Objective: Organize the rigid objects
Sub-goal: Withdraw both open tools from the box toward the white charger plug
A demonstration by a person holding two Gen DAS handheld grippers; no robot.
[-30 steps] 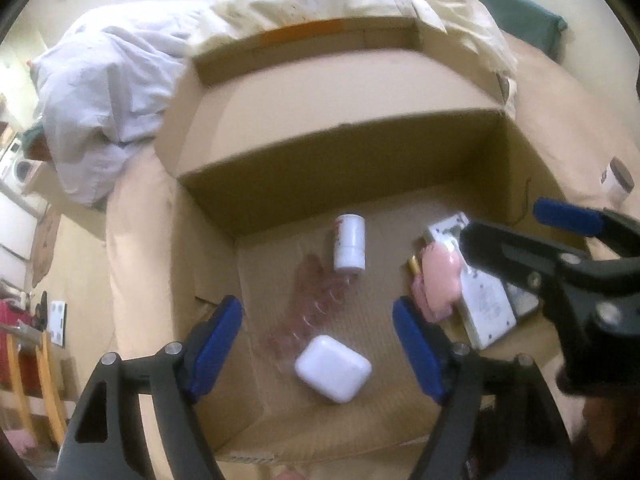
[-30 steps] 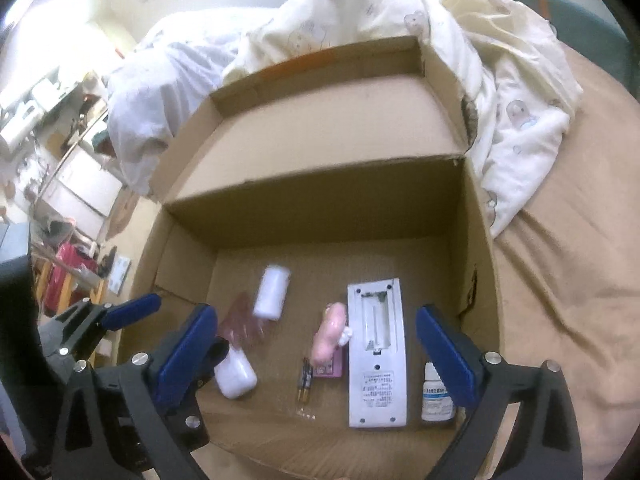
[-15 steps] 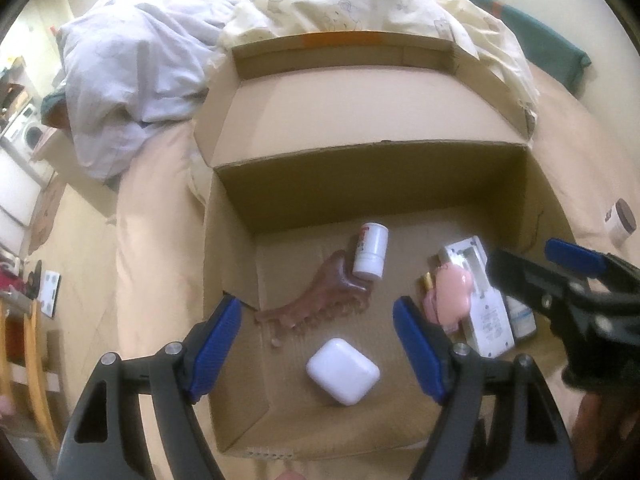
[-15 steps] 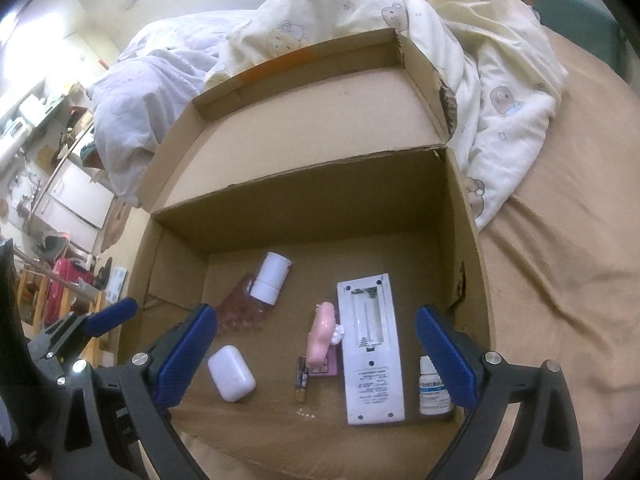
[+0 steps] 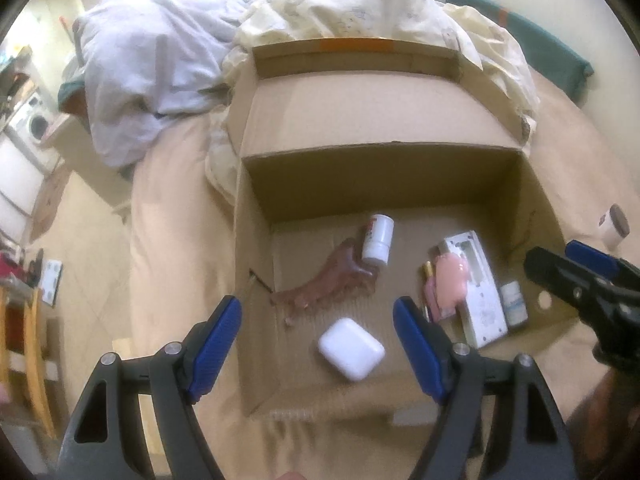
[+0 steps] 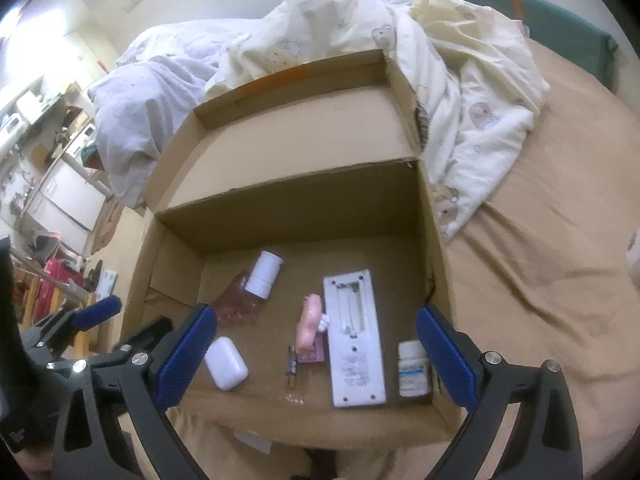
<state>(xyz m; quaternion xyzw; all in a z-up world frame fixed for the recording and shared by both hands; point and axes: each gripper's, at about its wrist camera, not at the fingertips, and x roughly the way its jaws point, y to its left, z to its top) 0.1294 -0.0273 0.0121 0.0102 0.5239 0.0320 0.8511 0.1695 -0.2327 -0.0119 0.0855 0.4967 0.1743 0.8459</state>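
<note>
A bed [image 6: 552, 240] covered in a tan sheet fills most of both views, with a pale quilt [image 6: 360, 28] bunched across the upper part of each frame. An open cardboard box [image 5: 384, 128] is set on the bed at frame centre, its far flap folded back toward the quilt.

On the box floor, in the right wrist view, a white remote control [image 6: 354, 336] is seen lying back-up right of centre, its battery bay uncovered. A brown foot-shaped comb [image 5: 324, 282] is shown left of centre, with a white cylindrical bottle [image 5: 378, 240] lying across its upper end. A white earbud case [image 5: 351, 349] is seen at lower centre, apart from the comb. A pink figure [image 6: 310, 326] lies just beside the remote's left edge, and a small battery [image 6: 291, 366] lies below it. A small white pill bottle [image 6: 414, 368] stands in the lower right corner of the box, between the remote and the box wall.

The left gripper [image 5: 318, 338] is held above the earbud case with its jaws spread wide and nothing between the pads. The right gripper [image 6: 316, 356] is likewise released, framing the remote and the figure without contact.
</note>
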